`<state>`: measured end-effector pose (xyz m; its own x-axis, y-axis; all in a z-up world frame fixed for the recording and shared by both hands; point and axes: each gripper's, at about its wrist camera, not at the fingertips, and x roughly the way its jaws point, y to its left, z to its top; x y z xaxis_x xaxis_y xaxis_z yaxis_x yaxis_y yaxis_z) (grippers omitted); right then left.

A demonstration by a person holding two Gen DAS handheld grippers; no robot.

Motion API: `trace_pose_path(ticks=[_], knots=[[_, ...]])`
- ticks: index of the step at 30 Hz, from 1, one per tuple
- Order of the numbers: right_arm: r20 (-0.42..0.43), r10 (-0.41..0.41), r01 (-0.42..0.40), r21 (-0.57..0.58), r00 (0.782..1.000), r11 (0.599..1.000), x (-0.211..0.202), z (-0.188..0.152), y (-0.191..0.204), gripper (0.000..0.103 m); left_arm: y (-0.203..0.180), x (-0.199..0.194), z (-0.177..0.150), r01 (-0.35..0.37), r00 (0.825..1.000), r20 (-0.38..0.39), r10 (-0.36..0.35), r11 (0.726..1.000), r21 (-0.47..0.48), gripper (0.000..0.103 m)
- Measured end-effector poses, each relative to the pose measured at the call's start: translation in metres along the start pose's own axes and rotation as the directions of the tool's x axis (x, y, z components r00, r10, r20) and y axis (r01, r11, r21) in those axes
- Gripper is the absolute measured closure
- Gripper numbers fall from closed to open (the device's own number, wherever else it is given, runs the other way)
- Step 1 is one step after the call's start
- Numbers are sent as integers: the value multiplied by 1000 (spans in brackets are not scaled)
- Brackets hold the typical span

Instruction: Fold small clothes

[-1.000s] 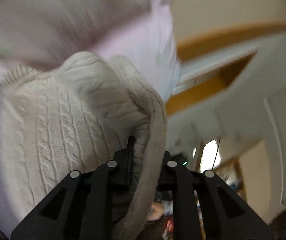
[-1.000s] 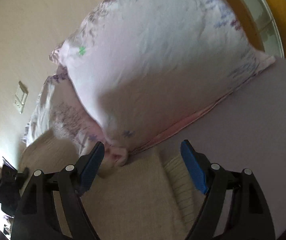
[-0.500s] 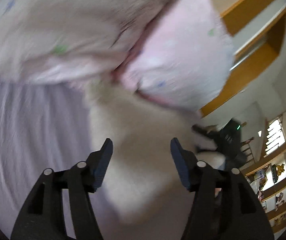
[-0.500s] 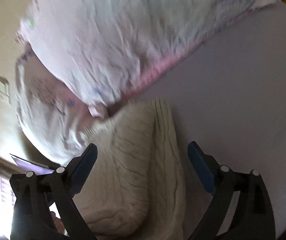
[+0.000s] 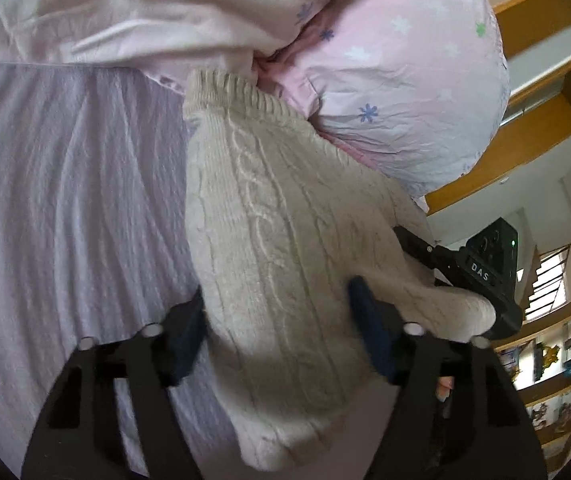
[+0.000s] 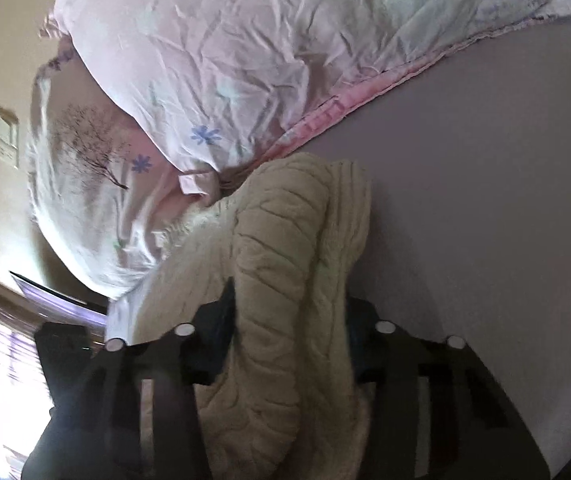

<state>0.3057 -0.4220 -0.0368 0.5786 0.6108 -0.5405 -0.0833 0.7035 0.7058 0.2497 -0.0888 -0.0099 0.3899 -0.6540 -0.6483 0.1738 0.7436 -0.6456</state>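
Note:
A cream cable-knit sweater lies folded into a long bundle on the lilac bedsheet, its ribbed end against the pillows. My left gripper stands open, one finger on each side of the bundle. The other gripper shows at the sweater's right side. In the right wrist view the sweater is bunched between the fingers of my right gripper, whose jaws are narrowed on the thick fold.
Two pink floral pillows lie at the head of the bed, touching the sweater; they also show in the right wrist view. Wooden shelves stand at the right. Bare lilac sheet spreads to the right.
My left gripper let go of the sweater fold, opened and now straddles the bundle on the bed. My right gripper moved in and its open jaws narrowed around the sweater.

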Motion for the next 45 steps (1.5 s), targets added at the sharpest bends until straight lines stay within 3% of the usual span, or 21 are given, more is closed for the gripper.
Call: trace_pose_path(ticks=[2, 4, 7, 11, 14, 16, 18, 20, 21, 24, 26, 28, 30, 32, 33, 34, 36, 38, 42, 44, 45], knots=[[10, 41, -41, 6, 999, 999, -4, -2, 1, 62, 1, -10, 2, 35, 999, -2, -35, 999, 26, 64], [3, 151, -151, -1, 989, 989, -7, -4, 7, 64, 3, -32, 2, 96, 995, -2, -96, 994, 56, 67], [-87, 264, -269, -51, 961, 962, 10, -16, 33, 64, 4, -76, -8, 35, 996, 72, -48, 984, 173, 66], [-160, 74, -104, -190, 984, 976, 40, -29, 64, 51, 24, -102, -18, -182, 978, 137, 154, 959, 219, 59], [-8, 36, -37, -207, 999, 978, 12, -22, 66, 45, 28, -128, -32, -251, 947, 254, 194, 944, 214, 50], [101, 70, -45, -234, 992, 971, -12, -20, 70, 45, 23, -139, -38, -249, 937, 302, 175, 942, 224, 44], [83, 83, -58, -266, 993, 962, -10, -21, 78, 46, 12, -144, -44, -228, 935, 327, 138, 940, 254, 41], [21, 35, -26, -328, 999, 944, 12, -30, 89, 70, 3, -142, -48, -219, 937, 328, 120, 933, 285, 38], [7, -6, 8, -362, 1000, 932, 22, -37, 92, 90, -2, -139, -51, -213, 940, 322, 110, 928, 306, 37], [114, -75, 117, -425, 991, 898, 23, -43, 105, 95, -8, -129, -54, -199, 945, 315, 87, 918, 343, 36], [216, -82, 156, -354, 973, 922, 9, -31, 98, 95, -7, -126, -56, -192, 946, 313, 80, 919, 344, 36], [287, -181, 273, -324, 941, 906, 4, -27, 89, 95, -4, -124, -55, -177, 950, 305, 71, 925, 335, 36], [241, -272, 344, -339, 932, 876, 18, -26, 82, 94, -1, -124, -56, -169, 951, 303, 65, 928, 333, 36], [179, -234, 279, -292, 956, 915, 13, -27, 72, 91, -1, -125, -57, -171, 950, 305, 65, 927, 335, 36], [173, -202, 244, -269, 964, 932, 4, -27, 70, 85, 0, -128, -58, -167, 949, 309, 58, 926, 338, 36], [175, -150, 189, -235, 973, 953, -12, -27, 69, 69, 0, -130, -59, -162, 949, 313, 51, 926, 341, 36], [228, -76, 132, -239, 971, 962, -44, -40, 72, 57, -1, -137, -62, -147, 945, 326, 27, 925, 349, 36], [258, -44, 126, -311, 965, 942, -59, -56, 85, 58, -6, -142, -64, -133, 942, 336, 2, 921, 367, 34], [201, -46, 141, -494, 979, 858, -55, -100, 117, 63, -27, -136, -66, -103, 946, 322, -38, 907, 409, 31], [140, -185, 231, -528, 973, 817, -27, -113, 113, 64, -36, -130, -68, -95, 952, 304, -41, 902, 420, 28], [90, -295, 297, -530, 951, 794, -8, -119, 102, 64, -38, -127, -70, -99, 954, 297, -34, 901, 422, 27]])
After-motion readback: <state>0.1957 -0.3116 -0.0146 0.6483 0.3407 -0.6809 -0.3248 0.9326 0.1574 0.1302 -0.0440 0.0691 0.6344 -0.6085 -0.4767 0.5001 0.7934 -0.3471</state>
